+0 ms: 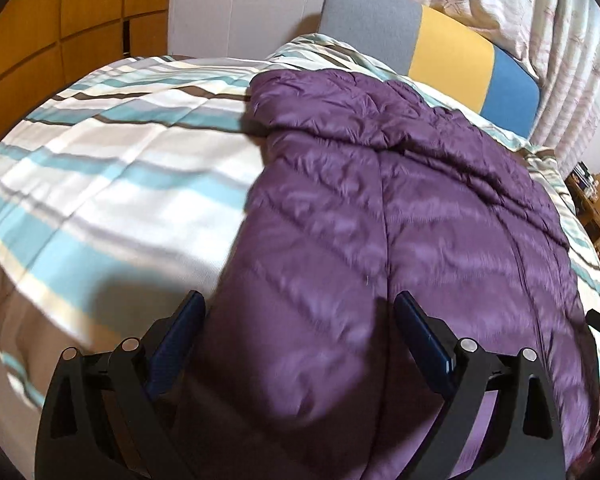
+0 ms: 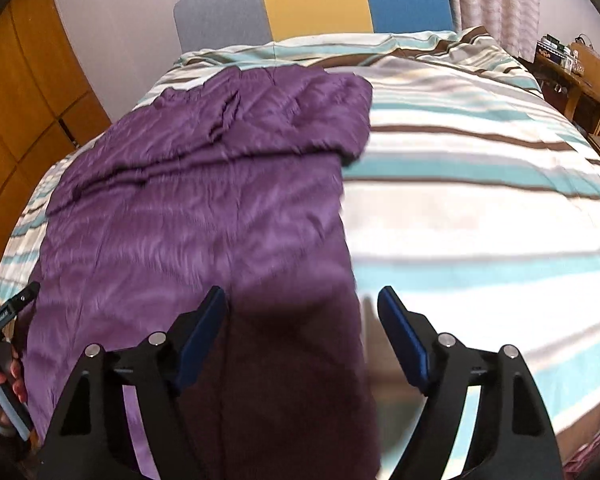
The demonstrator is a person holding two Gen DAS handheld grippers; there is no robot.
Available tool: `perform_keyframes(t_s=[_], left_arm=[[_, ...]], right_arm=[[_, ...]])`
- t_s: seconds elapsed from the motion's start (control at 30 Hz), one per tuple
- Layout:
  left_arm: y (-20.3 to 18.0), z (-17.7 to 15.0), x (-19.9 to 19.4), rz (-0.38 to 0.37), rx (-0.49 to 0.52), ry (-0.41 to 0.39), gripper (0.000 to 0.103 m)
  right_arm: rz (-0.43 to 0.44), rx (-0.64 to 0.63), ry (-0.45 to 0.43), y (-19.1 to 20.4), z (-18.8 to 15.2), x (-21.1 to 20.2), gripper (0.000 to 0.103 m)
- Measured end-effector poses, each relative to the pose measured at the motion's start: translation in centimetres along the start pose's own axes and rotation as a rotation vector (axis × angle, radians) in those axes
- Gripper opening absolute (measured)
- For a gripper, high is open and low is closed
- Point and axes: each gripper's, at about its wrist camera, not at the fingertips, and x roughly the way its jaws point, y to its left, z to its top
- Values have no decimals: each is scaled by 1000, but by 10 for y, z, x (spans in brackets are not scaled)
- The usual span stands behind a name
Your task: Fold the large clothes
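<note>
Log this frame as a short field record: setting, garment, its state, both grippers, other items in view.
setting: bed with striped duvet, headboard in grey, yellow and blue panels
garment: purple quilted coat, lying on the duvet
garment state: spread lengthwise, far end bunched and partly turned over
left gripper: open, above the coat's near end, nothing gripped
right gripper: open, over the coat's right edge, nothing gripped
other: curtain, wooden wardrobe, wooden side table

Quilted jacket (image 1: 400, 208): purple. Bedcover (image 2: 480, 184): white, teal, brown, grey stripes. Headboard (image 2: 312, 0): grey, yellow, blue panels. Wardrobe (image 1: 60, 12): orange-brown wood. Gripper pads (image 2: 404, 336): dark blue.
</note>
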Motion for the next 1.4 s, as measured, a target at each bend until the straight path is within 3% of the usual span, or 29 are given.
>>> perform_keyframes(t_s=[0.53, 0.67, 0.87, 0.9, 0.93, 1.0, 1.03, 1.1, 1.4], left_arm=[[16, -49, -41, -23, 43, 30, 94], [22, -58, -47, -35, 49, 57, 92], [32, -73, -57, -93, 30, 85, 68], [29, -75, -57, -100, 41, 89, 56], [26, -76, -58, -100, 59, 91, 37], [17, -75, -59, -143, 91, 99, 14], [13, -74, -60, -154, 98, 99, 12], [6, -70, -65, -164, 119, 70, 11], [4, -12, -90, -260, 56, -133, 11]], right_arm=[[24, -19, 65, -13, -65, -35, 77], [44, -29, 93, -10, -76, -42, 72], [85, -80, 175, -8, -91, -47, 62], [99, -83, 179, -7, -93, -47, 56], [111, -91, 179, -5, -93, -46, 51], [118, -118, 169, 1, -92, -46, 38], [133, -120, 164, 2, -91, -46, 25], [185, -100, 147, 4, -84, -48, 15], [243, -129, -64, 26, -27, -67, 9]])
